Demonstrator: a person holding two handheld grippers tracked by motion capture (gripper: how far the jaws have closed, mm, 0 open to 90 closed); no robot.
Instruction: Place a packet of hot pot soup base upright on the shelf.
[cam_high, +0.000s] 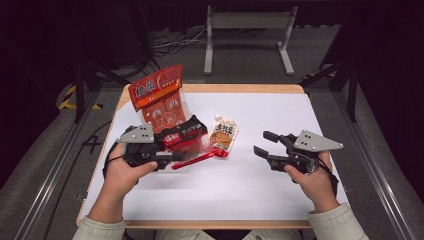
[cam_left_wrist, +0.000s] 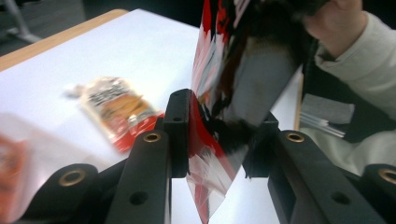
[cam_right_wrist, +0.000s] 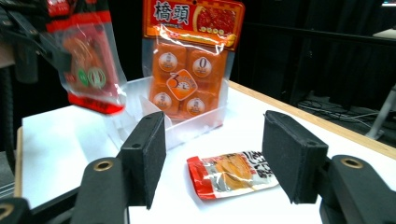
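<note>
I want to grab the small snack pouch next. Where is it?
The small pouch lies flat on the white table in the high view, centre-left, just right of the clear bin and left of the open right gripper.

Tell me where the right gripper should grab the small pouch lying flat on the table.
Probably from above, across its narrow width near the middle. The small pouch lies flat on the white table, apart from the clear bin, so both long edges are free. The right gripper is open with nothing between its jaws.

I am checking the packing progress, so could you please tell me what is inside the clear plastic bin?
The clear plastic bin holds an upright orange snack pack at its back. The front compartment looks empty, though the bin's floor is partly hidden.
</note>
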